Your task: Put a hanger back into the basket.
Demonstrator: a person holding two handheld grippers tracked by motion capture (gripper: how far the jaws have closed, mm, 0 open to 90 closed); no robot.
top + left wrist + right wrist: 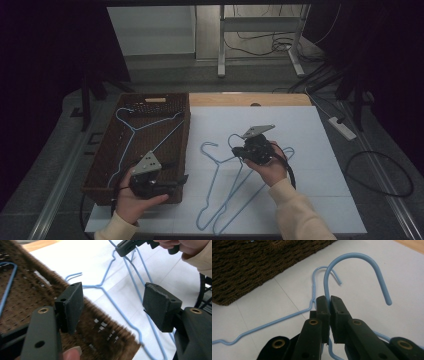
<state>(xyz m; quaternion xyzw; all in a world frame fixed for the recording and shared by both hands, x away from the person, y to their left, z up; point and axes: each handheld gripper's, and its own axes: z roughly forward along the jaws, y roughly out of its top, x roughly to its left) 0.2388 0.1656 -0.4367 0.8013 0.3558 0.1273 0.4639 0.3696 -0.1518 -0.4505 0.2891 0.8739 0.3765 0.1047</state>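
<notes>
White paper covers the worktop (310, 200), where the right gripper (329, 300) pinches the neck of a blue hanger (359, 262) to lift it toward the brown basket (100, 165), while the left gripper (112, 305) waits spread over the basket rim.

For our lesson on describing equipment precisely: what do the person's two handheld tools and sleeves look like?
Each tool is black, with two flat rectangular jaws on arms fixed by brass-ringed rivets. The left tool and the right tool each carry a grey three-cornered plate on top. A black cable trails from the right tool. The person wears cream sleeves.
</notes>
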